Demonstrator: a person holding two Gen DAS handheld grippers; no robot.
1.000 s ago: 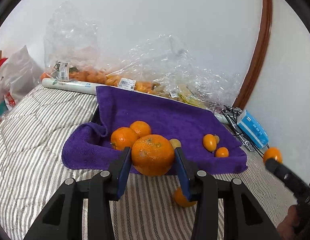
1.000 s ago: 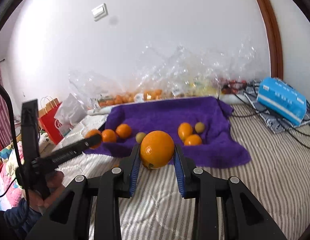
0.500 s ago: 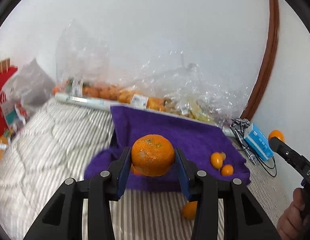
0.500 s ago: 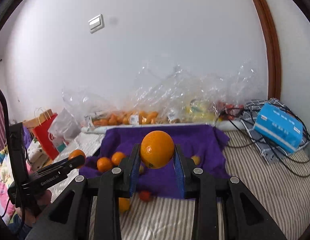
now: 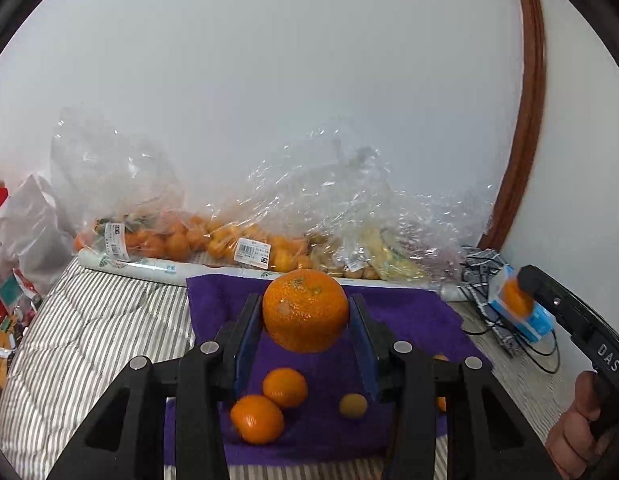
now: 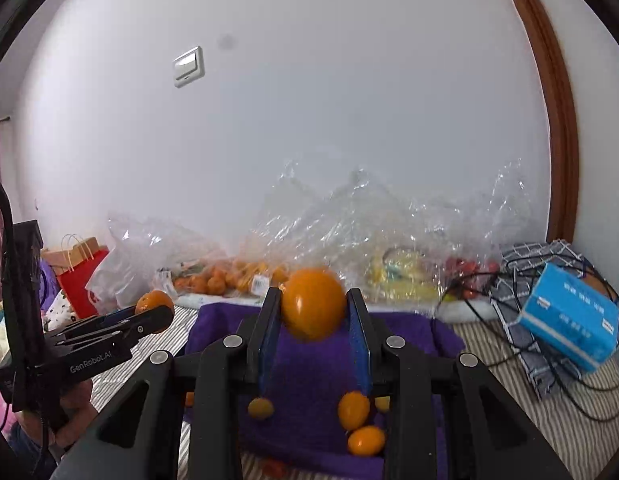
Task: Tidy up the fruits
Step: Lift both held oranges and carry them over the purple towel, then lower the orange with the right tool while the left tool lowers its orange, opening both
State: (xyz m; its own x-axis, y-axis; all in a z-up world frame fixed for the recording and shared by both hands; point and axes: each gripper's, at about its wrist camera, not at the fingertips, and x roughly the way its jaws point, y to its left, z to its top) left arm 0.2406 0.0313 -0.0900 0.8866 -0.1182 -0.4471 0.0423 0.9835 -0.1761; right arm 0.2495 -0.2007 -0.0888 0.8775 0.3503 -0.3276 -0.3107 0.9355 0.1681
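Observation:
My left gripper (image 5: 306, 316) is shut on a large bumpy mandarin (image 5: 305, 310), held in the air above the purple towel (image 5: 409, 316). Two mandarins (image 5: 285, 386) and a small yellowish fruit (image 5: 352, 405) lie on the towel below it. My right gripper (image 6: 313, 312) is shut on a smooth orange (image 6: 312, 303), also raised over the purple towel (image 6: 405, 332). Small oval fruits (image 6: 353, 410) rest on the towel under it. Each gripper shows in the other's view, the left gripper (image 6: 149, 312) at the left and the right gripper (image 5: 521, 292) at the right.
Clear plastic bags of oranges (image 5: 169, 240) and other produce (image 6: 401, 276) line the wall behind the towel. A blue tissue pack (image 6: 569, 324) and black cables (image 6: 509, 280) lie on the striped bedding (image 5: 89, 328) at the right. Paper and plastic bags (image 6: 85, 280) stand at the left.
Both grippers have risen with their fruit, and the towel and its loose fruit now sit lower in both views. More wall and a light switch have come into sight.

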